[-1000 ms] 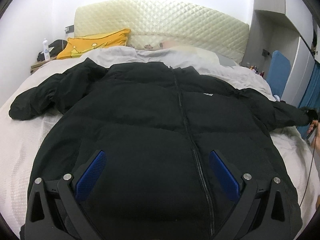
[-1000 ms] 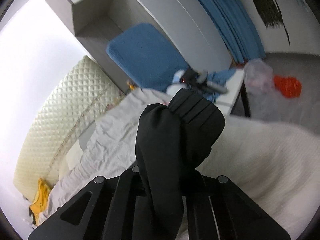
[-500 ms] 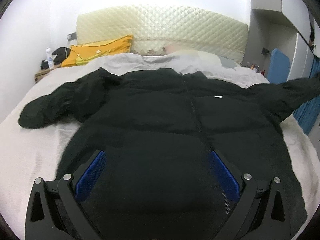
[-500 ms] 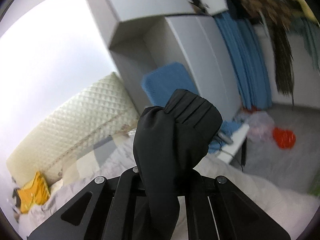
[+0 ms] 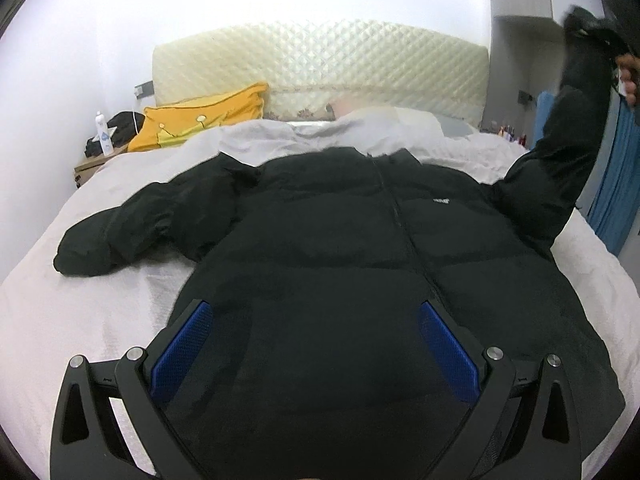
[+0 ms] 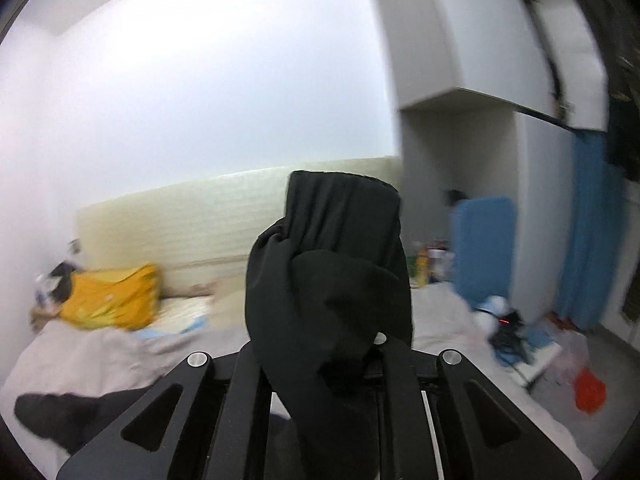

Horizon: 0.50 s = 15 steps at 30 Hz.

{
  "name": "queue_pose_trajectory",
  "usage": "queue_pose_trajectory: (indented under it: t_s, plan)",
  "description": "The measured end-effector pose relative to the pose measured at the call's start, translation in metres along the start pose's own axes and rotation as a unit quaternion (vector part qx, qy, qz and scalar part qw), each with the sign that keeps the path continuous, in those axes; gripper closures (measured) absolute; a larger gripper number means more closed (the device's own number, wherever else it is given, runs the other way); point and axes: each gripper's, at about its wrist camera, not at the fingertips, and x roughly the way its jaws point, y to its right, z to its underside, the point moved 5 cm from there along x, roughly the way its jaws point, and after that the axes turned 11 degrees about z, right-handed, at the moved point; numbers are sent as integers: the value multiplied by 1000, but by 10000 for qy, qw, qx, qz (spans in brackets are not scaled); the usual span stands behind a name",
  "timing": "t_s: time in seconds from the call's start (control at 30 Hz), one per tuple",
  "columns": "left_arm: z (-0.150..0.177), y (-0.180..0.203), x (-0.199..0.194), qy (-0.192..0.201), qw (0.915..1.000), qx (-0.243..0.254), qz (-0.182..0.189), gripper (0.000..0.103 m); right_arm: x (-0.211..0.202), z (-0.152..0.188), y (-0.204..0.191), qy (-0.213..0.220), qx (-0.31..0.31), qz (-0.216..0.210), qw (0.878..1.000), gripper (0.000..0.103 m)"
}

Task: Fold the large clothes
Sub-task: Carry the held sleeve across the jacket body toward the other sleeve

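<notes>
from the left wrist, the black puffer jacket [image 5: 360,264] lies front up and zipped on the bed [image 5: 60,320], collar toward the quilted headboard [image 5: 320,60]. the left gripper [image 5: 316,344] hovers over the hem with its blue pads spread wide and nothing between them. one sleeve [image 5: 120,232] lies flat at the picture's left; the other sleeve [image 5: 568,128] is lifted high at the right edge, where a hand [image 5: 628,76] shows.

from the right wrist, the right gripper [image 6: 320,360] is clamped on that sleeve's cuff [image 6: 332,248], which bunches up over the jaws; they look to be only just easing.

risks, as i see it: the slick, bulky cuff could slide out if the grip loosens mid-air, and the raised sleeve may drag the shoulder and skew the body, since nothing pins the hem.
</notes>
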Motion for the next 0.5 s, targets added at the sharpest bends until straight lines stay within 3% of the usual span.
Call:
queue_pose_trajectory:
  t_s: [0.17, 0.5]
  plan:
    - [0, -17, -10, 99, 9999, -107, -14, 0, -8, 26, -108, -101, -475, -720, 9962, 91]
    - [2, -53, -12, 67, 9991, -402, -95, 0, -11, 144, -285, -789, -1402, -1973, 9670, 90]
